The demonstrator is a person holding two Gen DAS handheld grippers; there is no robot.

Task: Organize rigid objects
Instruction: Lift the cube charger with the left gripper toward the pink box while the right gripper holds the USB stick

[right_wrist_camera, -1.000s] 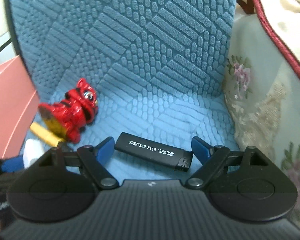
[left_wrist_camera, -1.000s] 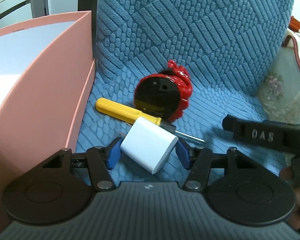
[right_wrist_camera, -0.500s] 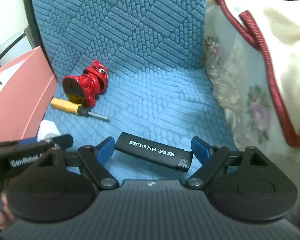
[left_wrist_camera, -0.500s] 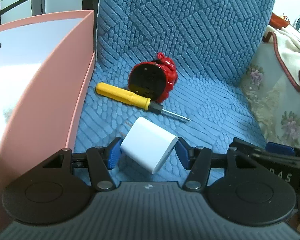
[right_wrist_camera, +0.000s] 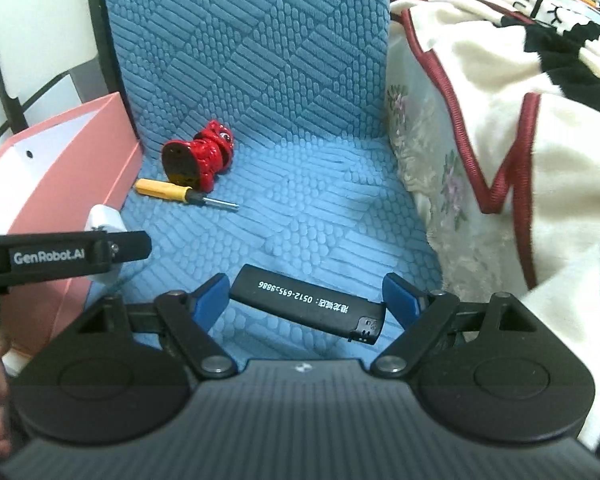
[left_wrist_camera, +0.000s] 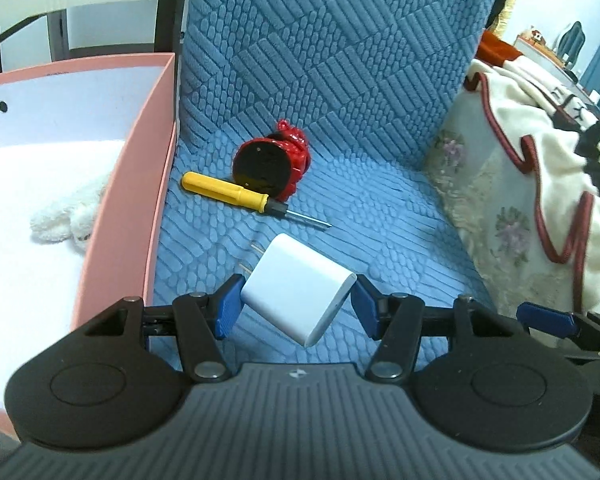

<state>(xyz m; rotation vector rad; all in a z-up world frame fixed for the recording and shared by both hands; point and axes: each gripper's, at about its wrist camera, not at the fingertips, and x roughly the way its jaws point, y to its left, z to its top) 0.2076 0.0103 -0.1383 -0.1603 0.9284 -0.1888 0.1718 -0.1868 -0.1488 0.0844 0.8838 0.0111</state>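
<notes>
The left hand-held gripper gripped a white charger by two corners, clear of the blue seat cushion. The right hand-held gripper clamped a black lighter end to end. The pink box stood at nine o'clock in the left view, with the yellow screwdriver and red figurine near twelve. Judged risk: the charger's corner grip was slight, so a jolt could twist it loose short of the box.
</notes>
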